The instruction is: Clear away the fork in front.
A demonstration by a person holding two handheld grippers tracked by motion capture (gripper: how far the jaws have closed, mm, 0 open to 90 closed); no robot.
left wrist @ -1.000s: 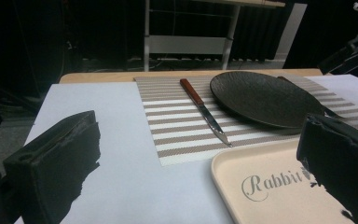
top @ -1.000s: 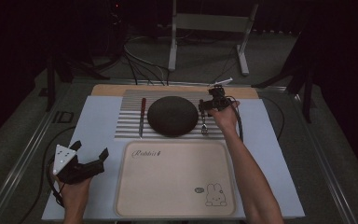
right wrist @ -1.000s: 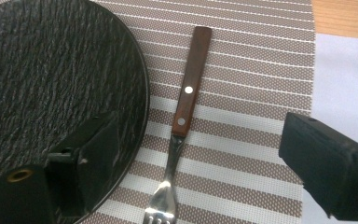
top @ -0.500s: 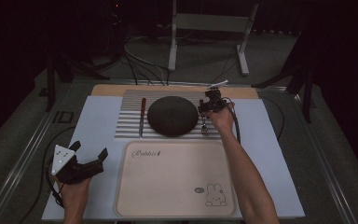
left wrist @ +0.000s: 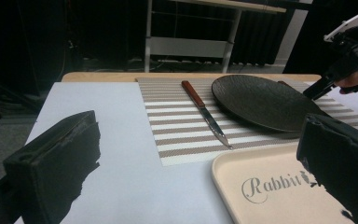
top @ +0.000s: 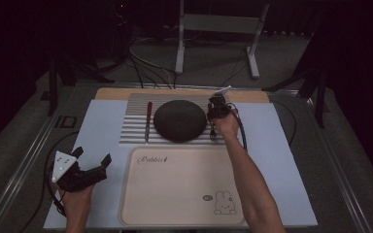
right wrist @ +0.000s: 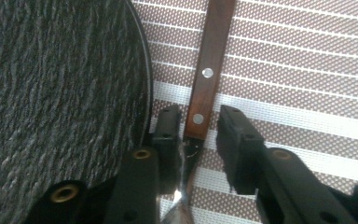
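Looking down on the table (top: 291, 155), found it covered in a pale sheet. Noted a cream tray (top: 184, 194) with a rabbit print nearest the person and a striped placemat (top: 133, 128) beyond it. Saw a dark round plate (top: 179, 120) in the middle of that placemat.

Found the left hand-held gripper (top: 93, 156) low at the near left corner, jaws spread wide with nothing between them, well apart from everything on the placemat. Found the right hand-held gripper (right wrist: 199, 122) pointed down at the plate's right edge. Caught its jaws just closing, one on either side of a wooden-handled utensil (right wrist: 209, 56), with a thin gap showing at the far pad; judged them not yet pinching.

Spotted a knife (top: 148, 121) with a like wooden handle lying left of the plate, untouched.

Placed the utensil flat on the placemat, just beside the plate's rim, with the jaws at the end of the handle where the metal neck begins. Could not tell fork from spoon, the head being hidden under the jaws.

Judged it light, stiff and thin. Reckoned the riveted wood a surer hold than the slick metal neck. Expected a squeeze across the handle's narrow sides to serve, though a grip so near the handle's end might let the piece tip as it lifts. Counted the plate rim close enough to be bumped.
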